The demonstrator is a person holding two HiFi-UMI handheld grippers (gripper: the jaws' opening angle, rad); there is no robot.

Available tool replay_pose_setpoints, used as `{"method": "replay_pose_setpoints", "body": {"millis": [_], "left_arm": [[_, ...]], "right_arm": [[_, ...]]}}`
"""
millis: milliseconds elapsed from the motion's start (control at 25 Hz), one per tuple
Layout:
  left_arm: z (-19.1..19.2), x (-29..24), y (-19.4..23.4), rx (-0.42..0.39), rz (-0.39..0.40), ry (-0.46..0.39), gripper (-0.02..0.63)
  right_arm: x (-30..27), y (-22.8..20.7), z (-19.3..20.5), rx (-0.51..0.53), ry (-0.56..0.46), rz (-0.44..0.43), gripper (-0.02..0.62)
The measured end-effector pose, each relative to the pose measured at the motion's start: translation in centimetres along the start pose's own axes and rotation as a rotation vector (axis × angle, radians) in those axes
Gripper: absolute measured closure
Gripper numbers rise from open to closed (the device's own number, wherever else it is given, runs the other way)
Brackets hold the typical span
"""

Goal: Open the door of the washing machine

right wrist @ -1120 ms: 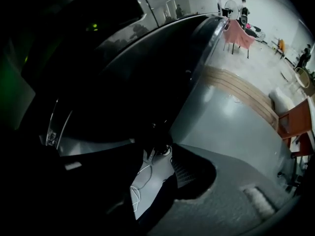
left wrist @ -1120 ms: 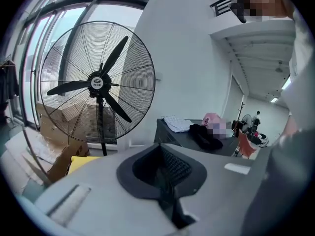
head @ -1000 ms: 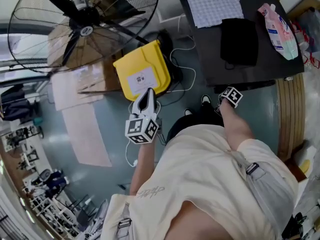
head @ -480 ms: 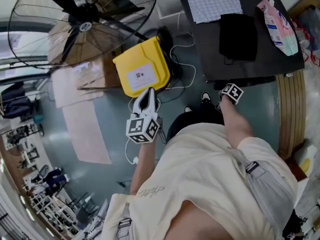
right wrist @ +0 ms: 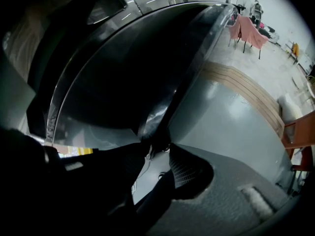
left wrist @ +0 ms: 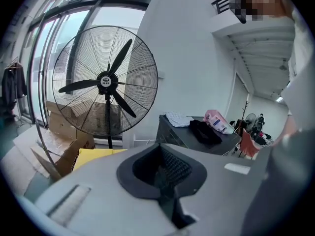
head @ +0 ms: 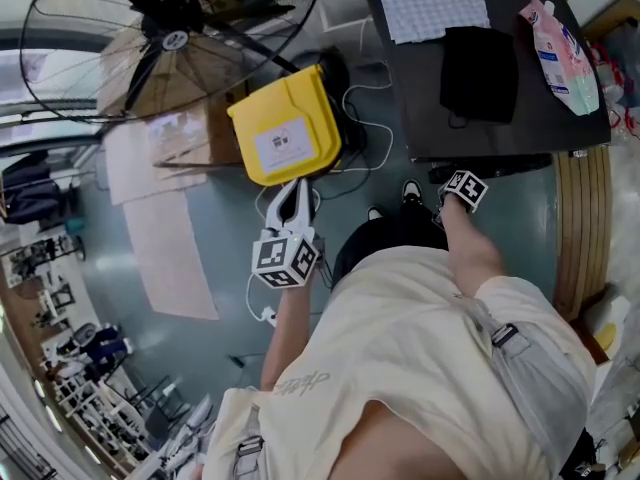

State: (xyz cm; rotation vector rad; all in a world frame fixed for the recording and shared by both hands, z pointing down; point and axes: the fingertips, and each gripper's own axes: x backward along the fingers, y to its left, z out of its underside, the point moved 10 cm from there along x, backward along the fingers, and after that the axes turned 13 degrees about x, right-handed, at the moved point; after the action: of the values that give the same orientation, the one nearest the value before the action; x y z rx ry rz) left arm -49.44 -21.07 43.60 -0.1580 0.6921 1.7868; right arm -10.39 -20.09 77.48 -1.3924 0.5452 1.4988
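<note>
From above, the washing machine shows as a black top at the upper right. In the head view only the marker cube of my right gripper shows, just below the machine's front edge. In the right gripper view the round dark glass door fills the frame. Its rim runs down between the tips of my right gripper. The jaws have just been closing and now pinch that rim. My left gripper hangs shut and empty over the floor, near a yellow case. It faces the fan in its own view.
A large floor fan and cardboard boxes stand at the left. White cables trail on the grey floor. On the machine's top lie a checked cloth, a black garment and a pink pouch. A wooden strip runs along the right.
The head view has shifted a little, so the fan and yellow case sit slightly higher. Both marker cubes stay almost where they were.
</note>
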Motion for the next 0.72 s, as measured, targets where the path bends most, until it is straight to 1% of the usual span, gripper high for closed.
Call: {"method": "replay_pose_setpoints", "body": {"millis": [120,200,360,520,720], "left_arm": [[0.5,0.1,0.2,0.014,-0.002,0.001,0.589],[0.8,0.0,0.3,0.021,0.003,0.005,0.589],[1.6,-0.6,-0.2,0.022,0.026,0.019,0.589],[2.5,-0.5,-1.4,0.007,0.068,0.024,0.589],[3.6,1.0,-2.3,-0.015,0.114,0.036,0.589]], "right_arm": [[0.8,-1.4,2.4,0.011,0.007,0.027,0.442],[1.1,-2.2,3.3,0.014,0.022,0.022,0.443],[1.3,-2.5,3.7,0.057,0.024,-0.011,0.442],[1.6,-3.3,4.2,0.068,-0.002,-0.008,0.443],[2.4,-4.4,5.2,0.115,0.007,0.001,0.444]]}}
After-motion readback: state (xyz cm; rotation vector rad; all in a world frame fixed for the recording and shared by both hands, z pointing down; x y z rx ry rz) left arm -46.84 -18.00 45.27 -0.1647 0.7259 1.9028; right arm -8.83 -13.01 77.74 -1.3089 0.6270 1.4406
